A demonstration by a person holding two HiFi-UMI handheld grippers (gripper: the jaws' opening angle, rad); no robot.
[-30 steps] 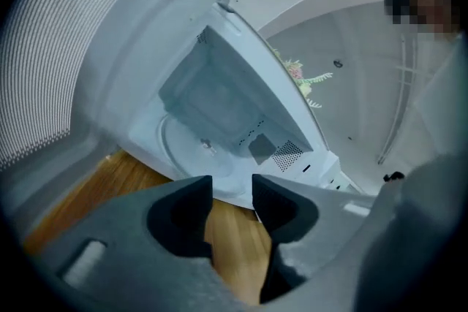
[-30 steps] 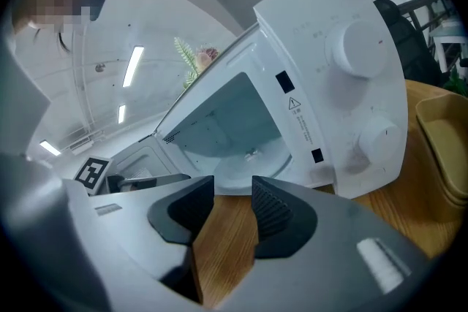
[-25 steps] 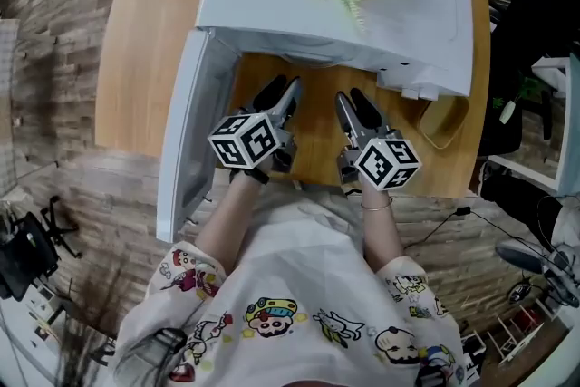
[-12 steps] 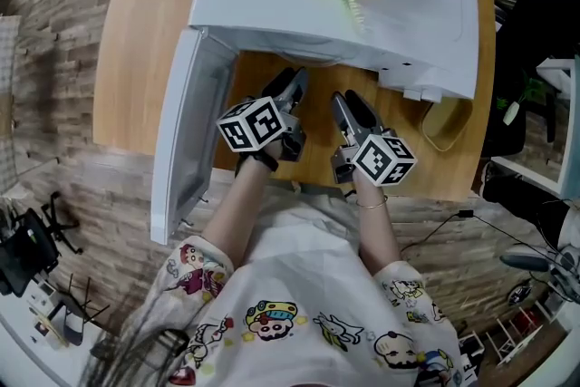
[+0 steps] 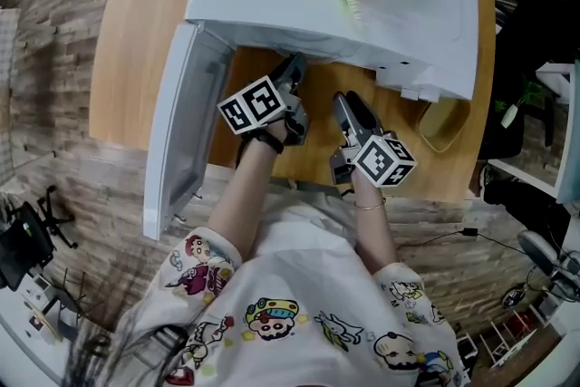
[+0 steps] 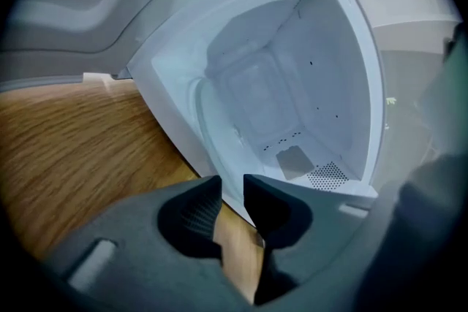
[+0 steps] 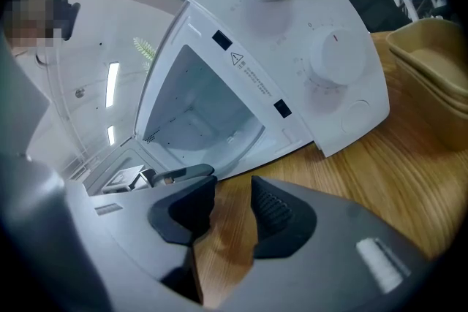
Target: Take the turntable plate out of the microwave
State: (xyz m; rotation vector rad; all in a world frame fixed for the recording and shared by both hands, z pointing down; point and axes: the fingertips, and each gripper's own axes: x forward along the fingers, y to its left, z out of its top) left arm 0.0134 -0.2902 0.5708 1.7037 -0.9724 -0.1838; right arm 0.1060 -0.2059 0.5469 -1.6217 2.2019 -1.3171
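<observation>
Open door [image 5: 186,131] left of the left gripper [image 6: 232,185], whose jaws have just been closing to a narrow, empty gap. Ahead, the turntable plate [image 6: 208,113] shows faintly inside the microwave [image 5: 362,4]. Right gripper [image 7: 232,186] stands wider, empty; beige trays [image 7: 439,62] to its right.

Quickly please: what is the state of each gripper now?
Left gripper: open, jaws have just been closing, nothing between them.
Right gripper: open, empty.

microwave [image 5: 272,4] — white, on wooden table [image 5: 145,32] | door [image 5: 181,131] swung wide open | turntable plate [image 6: 216,109] — faint curved rim inside
</observation>
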